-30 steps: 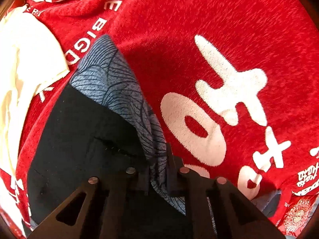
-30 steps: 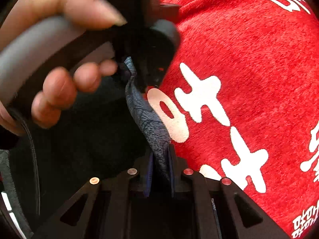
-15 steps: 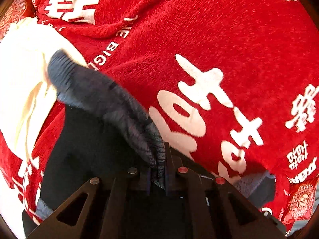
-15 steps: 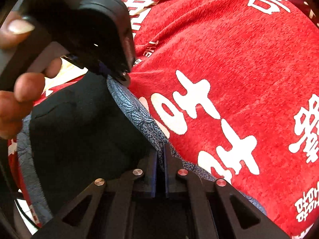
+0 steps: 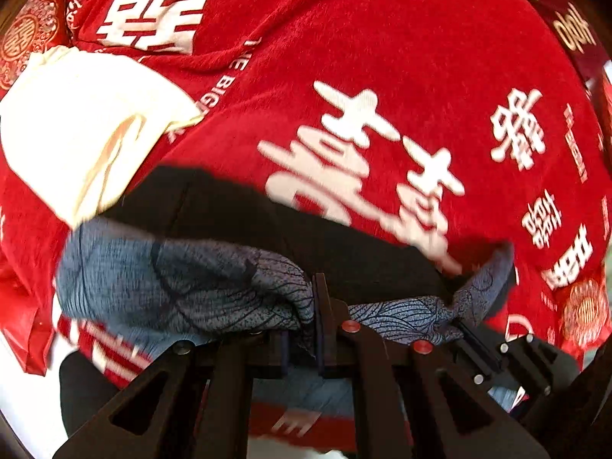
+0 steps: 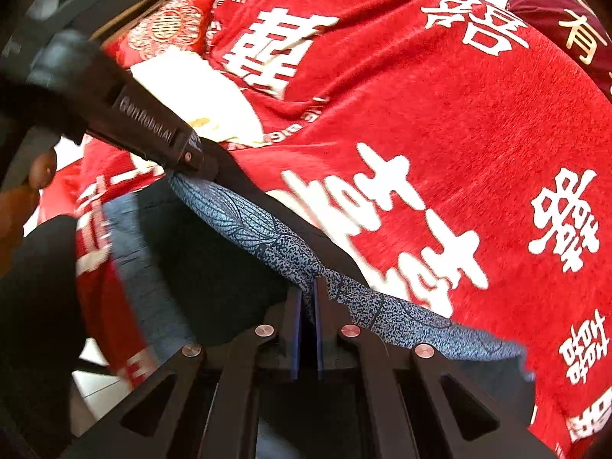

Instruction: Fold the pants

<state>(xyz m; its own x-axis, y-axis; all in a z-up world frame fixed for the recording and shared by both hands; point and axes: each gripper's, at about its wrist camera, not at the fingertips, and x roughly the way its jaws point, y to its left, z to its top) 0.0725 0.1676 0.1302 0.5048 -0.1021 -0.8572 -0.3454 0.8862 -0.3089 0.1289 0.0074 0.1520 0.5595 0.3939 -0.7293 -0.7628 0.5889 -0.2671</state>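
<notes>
We've got both grippers clamped on pants (image 5: 214, 287) waistband: left gripper (image 5: 302, 317) and right gripper (image 6: 308, 298) pinch patterned blue band, stretched between them. Black pants fabric drapes over red blanket (image 5: 401, 57); cream cloth (image 5: 84, 114) nearby.

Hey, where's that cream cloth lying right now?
The cream cloth lies at the left of the left wrist view, on the red blanket, just beyond the pants; the right wrist view shows it upper left.
</notes>
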